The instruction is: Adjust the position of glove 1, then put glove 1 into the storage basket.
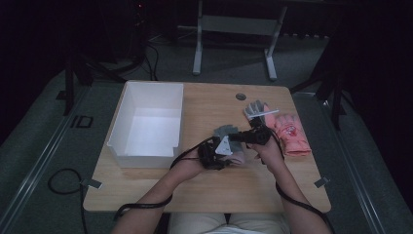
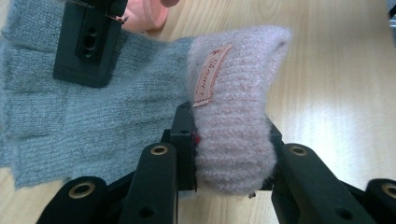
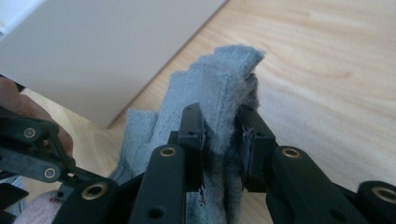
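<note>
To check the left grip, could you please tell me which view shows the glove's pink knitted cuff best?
The left gripper view: the pink knitted cuff bulges, clamped between its jaws. The high view shows a pale patch; the right gripper view a sliver.

High view dim with dark surroundings; both gripper views bright, softly blurred up close

You see a fuzzy knitted glove (image 2: 93,116) with a pink ribbed cuff (image 2: 236,121), on a smooth pale-wood table (image 2: 336,84).
</note>
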